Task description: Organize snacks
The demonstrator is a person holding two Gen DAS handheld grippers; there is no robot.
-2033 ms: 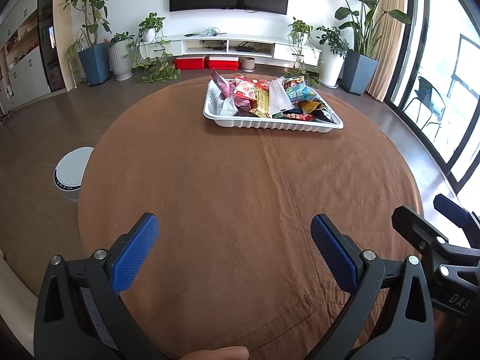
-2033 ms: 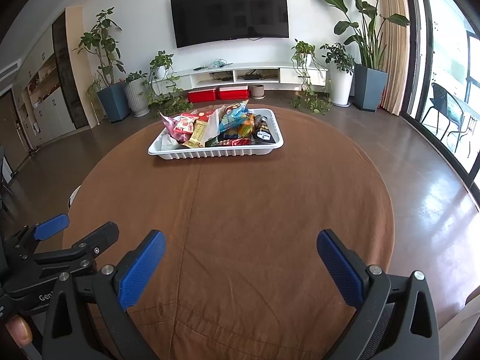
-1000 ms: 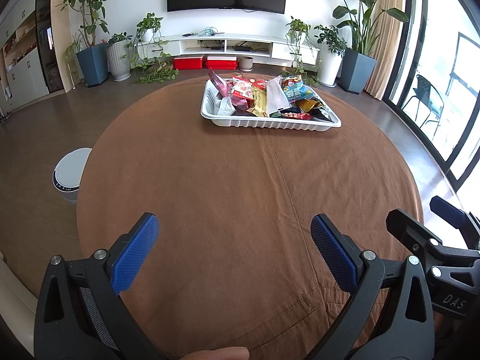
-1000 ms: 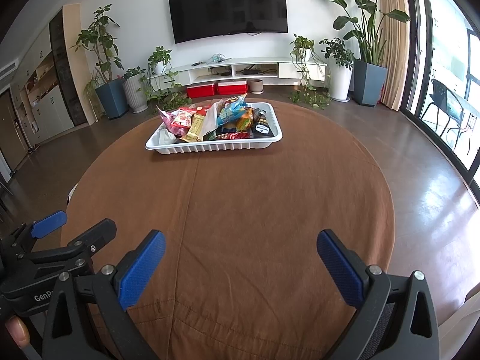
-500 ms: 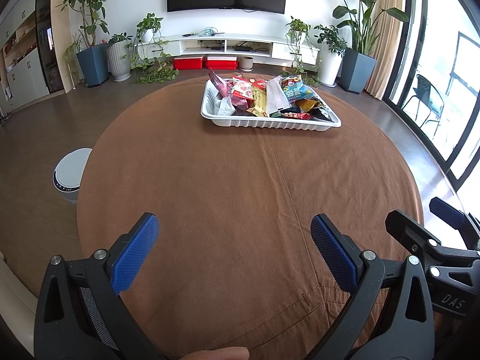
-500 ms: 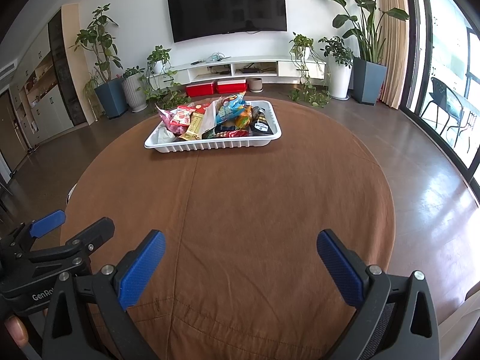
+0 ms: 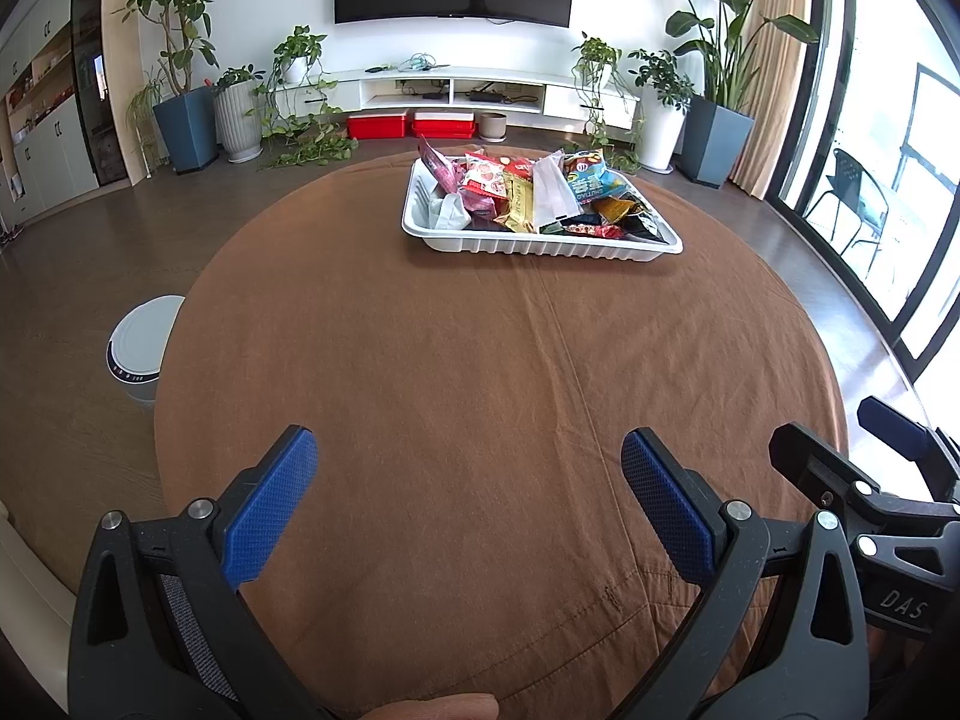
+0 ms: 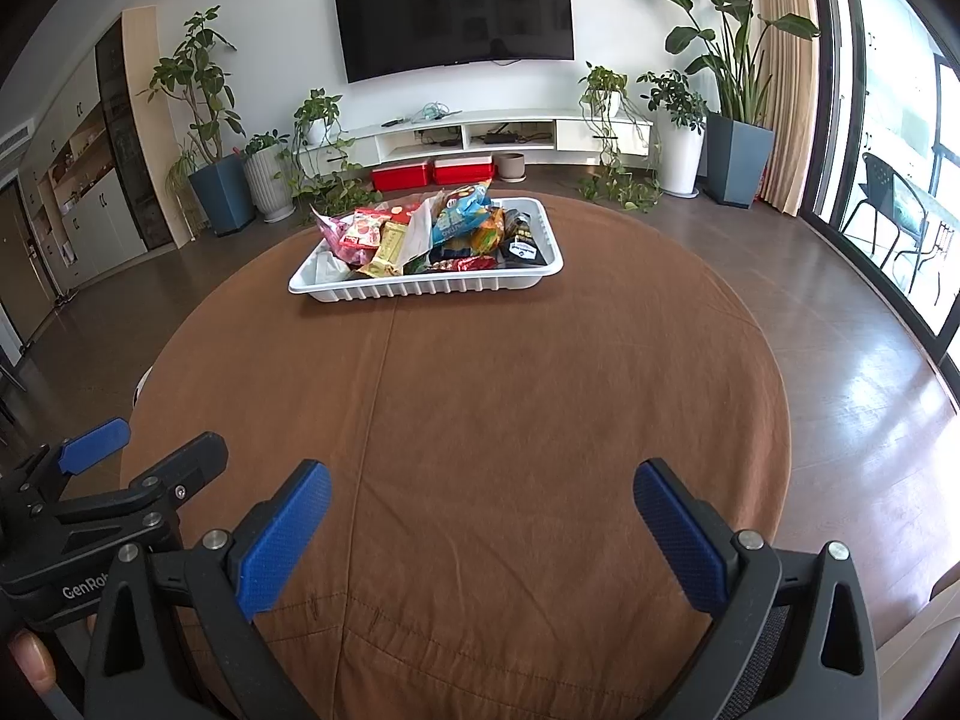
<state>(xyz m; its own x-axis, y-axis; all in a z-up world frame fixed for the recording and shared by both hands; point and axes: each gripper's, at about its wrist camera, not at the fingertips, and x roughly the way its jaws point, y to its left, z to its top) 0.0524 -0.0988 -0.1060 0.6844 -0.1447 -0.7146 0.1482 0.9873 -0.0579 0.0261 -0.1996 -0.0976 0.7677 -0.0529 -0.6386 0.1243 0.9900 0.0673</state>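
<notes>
A white ribbed tray (image 7: 540, 243) full of several snack packets (image 7: 528, 192) sits at the far side of the round table with a brown cloth (image 7: 480, 372). The tray also shows in the right wrist view (image 8: 420, 291), with the packets (image 8: 432, 228) piled in it. My left gripper (image 7: 468, 474) is open and empty over the near edge of the table. My right gripper (image 8: 480, 498) is open and empty beside it, also at the near edge. Both are far from the tray. Each gripper shows at the edge of the other's view.
A white round bin (image 7: 141, 348) stands on the floor left of the table. Potted plants (image 7: 186, 114), a white TV shelf (image 7: 468, 90) and red boxes (image 7: 414, 123) line the far wall. Glass doors (image 7: 888, 192) are on the right.
Both grippers have stayed open near the table's front edge. The views have shifted only slightly; the tray sits a little differently in frame.
</notes>
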